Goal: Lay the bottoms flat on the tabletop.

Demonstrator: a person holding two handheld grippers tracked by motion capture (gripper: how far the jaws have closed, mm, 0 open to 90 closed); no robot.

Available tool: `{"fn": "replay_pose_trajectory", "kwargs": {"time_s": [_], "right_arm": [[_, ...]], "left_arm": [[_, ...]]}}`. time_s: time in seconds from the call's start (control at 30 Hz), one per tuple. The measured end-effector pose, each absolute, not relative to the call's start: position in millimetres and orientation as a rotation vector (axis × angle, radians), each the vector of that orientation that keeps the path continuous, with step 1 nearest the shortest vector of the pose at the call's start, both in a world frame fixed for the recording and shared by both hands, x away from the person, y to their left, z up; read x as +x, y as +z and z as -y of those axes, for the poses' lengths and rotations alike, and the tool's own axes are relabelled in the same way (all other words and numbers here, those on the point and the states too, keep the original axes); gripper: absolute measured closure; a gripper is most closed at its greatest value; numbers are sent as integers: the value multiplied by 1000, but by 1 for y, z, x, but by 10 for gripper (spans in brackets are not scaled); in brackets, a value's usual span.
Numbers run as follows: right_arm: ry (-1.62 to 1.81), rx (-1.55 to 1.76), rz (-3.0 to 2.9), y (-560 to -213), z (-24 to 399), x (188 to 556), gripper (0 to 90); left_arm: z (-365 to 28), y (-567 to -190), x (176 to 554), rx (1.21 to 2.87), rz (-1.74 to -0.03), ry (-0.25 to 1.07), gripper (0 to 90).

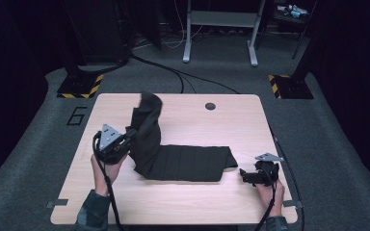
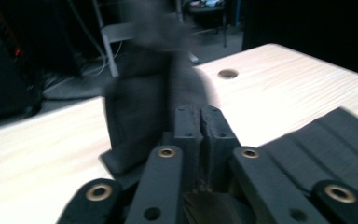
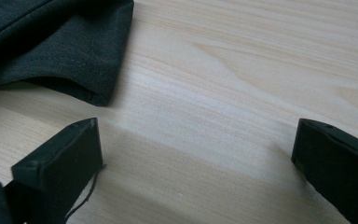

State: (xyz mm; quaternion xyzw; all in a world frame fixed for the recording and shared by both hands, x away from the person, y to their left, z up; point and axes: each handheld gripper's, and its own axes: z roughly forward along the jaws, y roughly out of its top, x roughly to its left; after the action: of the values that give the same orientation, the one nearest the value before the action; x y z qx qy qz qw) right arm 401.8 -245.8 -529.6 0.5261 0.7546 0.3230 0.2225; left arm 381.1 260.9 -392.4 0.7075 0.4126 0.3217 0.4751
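Black cloth [image 1: 183, 161] lies lengthwise left-right; left gripper [image 1: 127, 137] clamps its raised end, right gripper [image 1: 243, 174] gapes.

Both grippers are black, the left gripper [image 1: 125, 137] and right gripper [image 1: 244, 174] each topped by a grey three-cornered plate, trailing black cables; brass-ringed rivets stud the linkages. Sleeves are dark, patterned.

Left gripper [image 1: 125, 139] raised near the tabletop's left edge, jaws pressed together, left hand [image 1: 107, 166] beneath. Right gripper [image 1: 244, 174] low near the front right corner, jaws spread wide, right hand [image 1: 270, 190] behind.
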Motion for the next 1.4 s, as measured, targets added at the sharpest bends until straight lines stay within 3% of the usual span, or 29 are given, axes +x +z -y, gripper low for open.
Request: {"fn": "replay_pose_trajectory", "kwargs": {"time_s": [0.2,0.37,0.57,0.73,0.9,1.07,1.4], "right_arm": [[891,1464,-2079,-530,245,401,8],[889,1465,-2078,-530,245,401,8],[894,1477,-2075,-528,245,401,30],[1093,1451,-2067,-502,218,403,36],[1106,1319,-2157,-484,169,415,54],[975,1289,-2326,-508,120,437,53],[988,1300,-2305,-522,127,432,36]], "left_arm": [[-287,-410,372,1712,-1107,778,693],[-293,-418,378,1728,-1154,763,467],[-299,-429,402,1811,-1221,777,325],[-309,-450,434,1906,-1298,790,230],[-315,-476,458,1995,-1368,748,182],[-326,-507,461,2018,-1435,632,156],[-329,-519,445,1939,-1465,616,167]]}}
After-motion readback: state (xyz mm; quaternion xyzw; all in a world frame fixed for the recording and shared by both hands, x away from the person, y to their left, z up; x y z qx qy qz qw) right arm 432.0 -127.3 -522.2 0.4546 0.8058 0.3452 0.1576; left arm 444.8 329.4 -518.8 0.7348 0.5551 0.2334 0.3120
